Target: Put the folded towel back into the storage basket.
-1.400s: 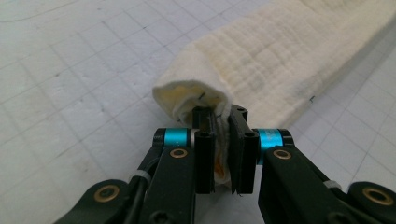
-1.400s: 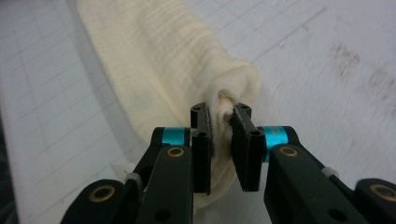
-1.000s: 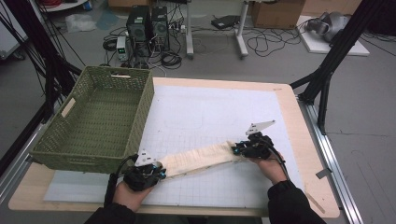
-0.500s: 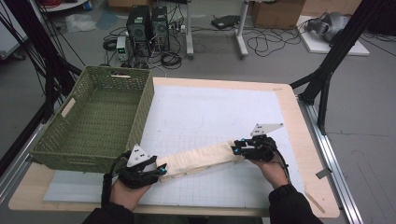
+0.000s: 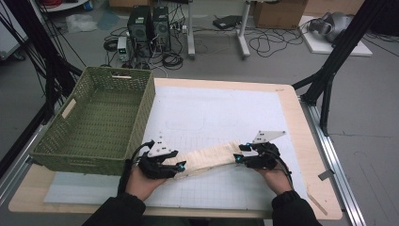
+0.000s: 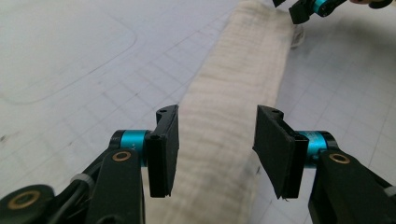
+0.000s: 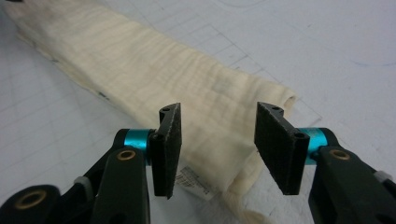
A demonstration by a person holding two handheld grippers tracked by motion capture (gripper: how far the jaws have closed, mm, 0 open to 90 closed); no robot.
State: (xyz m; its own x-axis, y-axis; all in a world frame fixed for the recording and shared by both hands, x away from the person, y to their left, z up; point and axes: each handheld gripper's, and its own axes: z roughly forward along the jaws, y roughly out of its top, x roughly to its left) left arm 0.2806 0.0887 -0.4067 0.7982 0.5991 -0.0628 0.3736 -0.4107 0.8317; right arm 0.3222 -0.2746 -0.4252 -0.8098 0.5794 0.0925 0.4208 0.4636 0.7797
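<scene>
Both tools, left (image 5: 180, 165) and right (image 5: 238, 157), have just opened off the folded cloth (image 5: 207, 159); green basket (image 5: 96, 123) holds nothing.

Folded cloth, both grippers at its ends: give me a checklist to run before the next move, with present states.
1. Left gripper let go: ok, jaws have just been opening, pads apart with the cloth below them.
2. Right gripper let go: ok, jaws have just been opening, nothing pinched.
3. Cloth lying on the mat: ok, a long folded strip.
4. Fold neat: cannot tell; the label sticks out at the right end.
5. Basket ready: ok, sits left of the cloth.
</scene>
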